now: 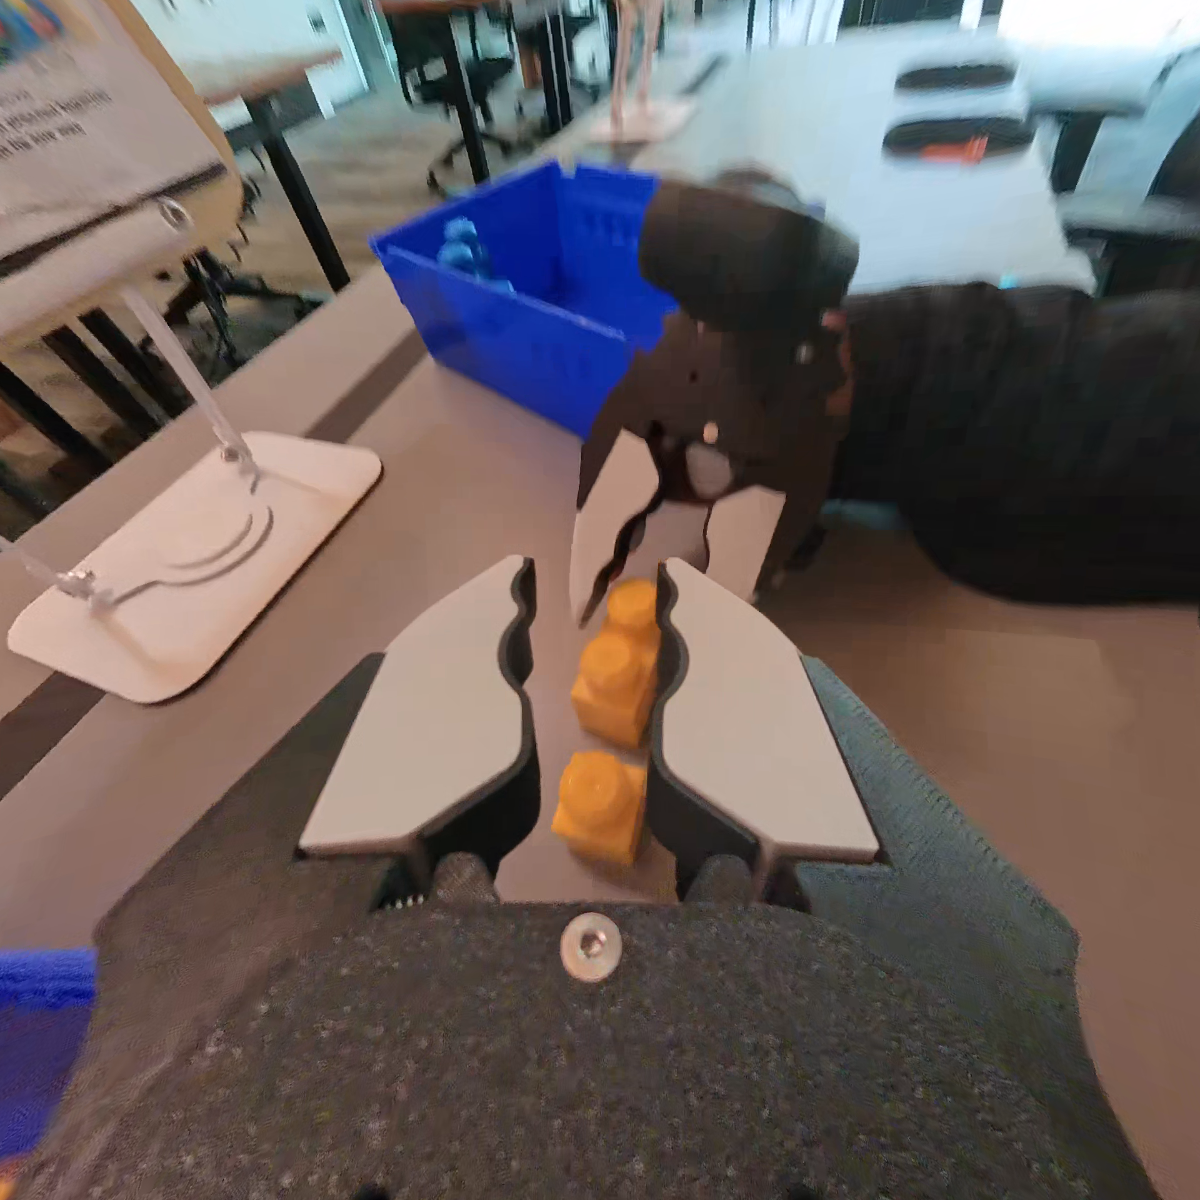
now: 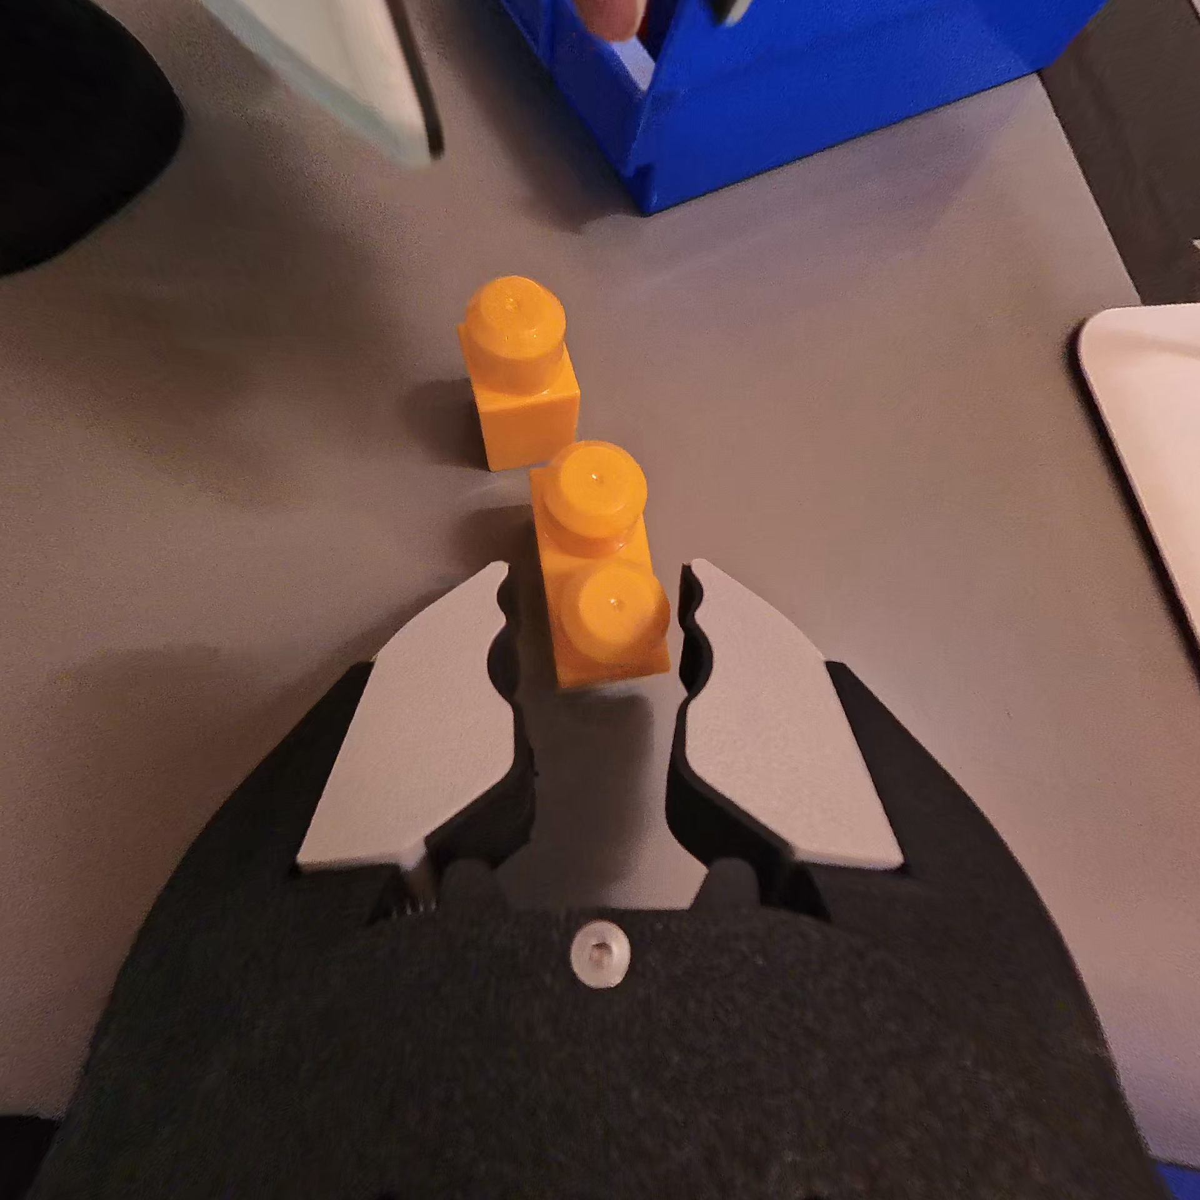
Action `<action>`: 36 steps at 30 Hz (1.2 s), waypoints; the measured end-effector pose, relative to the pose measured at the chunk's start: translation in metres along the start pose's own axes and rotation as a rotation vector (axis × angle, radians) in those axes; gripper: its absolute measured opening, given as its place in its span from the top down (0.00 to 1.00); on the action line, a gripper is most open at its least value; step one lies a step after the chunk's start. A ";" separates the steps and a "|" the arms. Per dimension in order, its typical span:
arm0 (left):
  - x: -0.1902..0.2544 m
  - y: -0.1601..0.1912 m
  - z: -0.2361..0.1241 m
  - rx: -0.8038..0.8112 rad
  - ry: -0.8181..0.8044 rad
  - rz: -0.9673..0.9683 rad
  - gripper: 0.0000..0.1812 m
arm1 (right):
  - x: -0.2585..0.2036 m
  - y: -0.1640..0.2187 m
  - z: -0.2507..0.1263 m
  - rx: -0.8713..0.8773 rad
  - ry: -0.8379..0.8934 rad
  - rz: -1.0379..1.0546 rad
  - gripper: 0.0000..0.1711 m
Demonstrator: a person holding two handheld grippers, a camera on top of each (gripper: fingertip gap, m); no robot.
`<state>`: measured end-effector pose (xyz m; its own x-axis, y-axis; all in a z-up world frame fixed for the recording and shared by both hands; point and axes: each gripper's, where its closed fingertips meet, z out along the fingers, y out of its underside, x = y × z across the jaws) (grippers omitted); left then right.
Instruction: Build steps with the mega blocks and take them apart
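A grey table (image 1: 454,467) carries the scene, with a darker strip (image 1: 363,396) running across it near its far edge. On it stands a blue plastic bin (image 1: 519,325), and a small blue item (image 1: 464,250), too blurred to identify, shows above its rim. Left of the bin lies a flat white base plate (image 1: 195,565), from which thin clear rods (image 1: 195,383) rise at a slant to a tilted printed sheet (image 1: 84,130). A dark fabric mass (image 1: 1013,441) rests on the table at the right. Beyond the table, blurred office chairs (image 1: 454,84) and dark-legged desks (image 1: 279,143) stand on a carpeted floor.
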<state>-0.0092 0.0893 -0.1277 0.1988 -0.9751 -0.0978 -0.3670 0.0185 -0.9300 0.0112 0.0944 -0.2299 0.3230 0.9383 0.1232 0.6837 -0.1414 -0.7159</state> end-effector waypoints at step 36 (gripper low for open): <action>0.014 -0.046 -0.024 0.526 0.224 -0.255 0.75 | -0.020 -0.126 -0.081 1.005 -0.309 0.255 0.79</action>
<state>-0.0110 0.0698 -0.0778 0.0046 -0.9847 0.1742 0.1750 -0.1707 -0.9697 -0.0285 0.0676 -0.0863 0.1049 0.9767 -0.1872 -0.2749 -0.1524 -0.9493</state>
